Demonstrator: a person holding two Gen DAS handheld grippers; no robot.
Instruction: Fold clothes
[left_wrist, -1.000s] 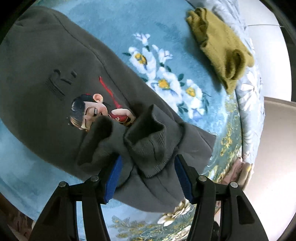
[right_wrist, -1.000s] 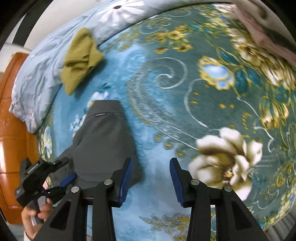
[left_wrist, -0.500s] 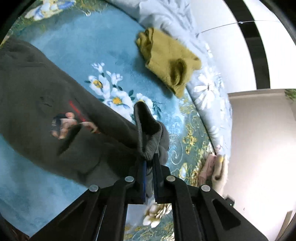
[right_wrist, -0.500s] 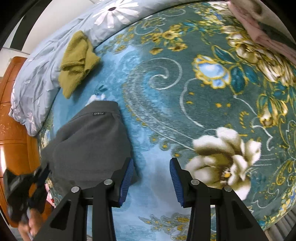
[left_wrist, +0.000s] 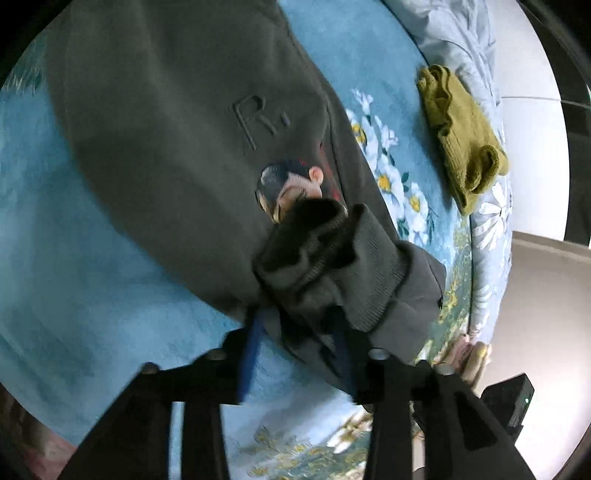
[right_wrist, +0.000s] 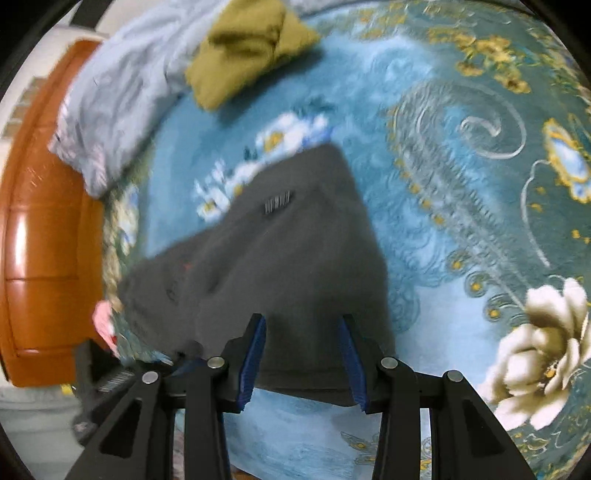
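A dark grey sweatshirt (left_wrist: 166, 122) with an embossed "R." and a cartoon face lies on the blue floral blanket (left_wrist: 66, 280). Its ribbed sleeve cuff (left_wrist: 332, 258) is bunched over the body, just in front of my left gripper (left_wrist: 295, 343). The left jaws stand apart, with sleeve cloth between the blue pads. In the right wrist view the same sweatshirt (right_wrist: 288, 258) lies flat. My right gripper (right_wrist: 301, 354) is open over its near hem and holds nothing.
An olive-green garment (left_wrist: 461, 136) lies crumpled by a pale grey floral quilt (left_wrist: 491, 206); it also shows in the right wrist view (right_wrist: 251, 48). An orange wooden headboard (right_wrist: 40, 240) stands at the left. Pink folded cloth (left_wrist: 472, 350) lies at the bed's edge.
My left gripper was shut on the cuff half a second ago; its jaws now stand open and the sleeve lies on the sweatshirt body. My right gripper moved over the sweatshirt hem.
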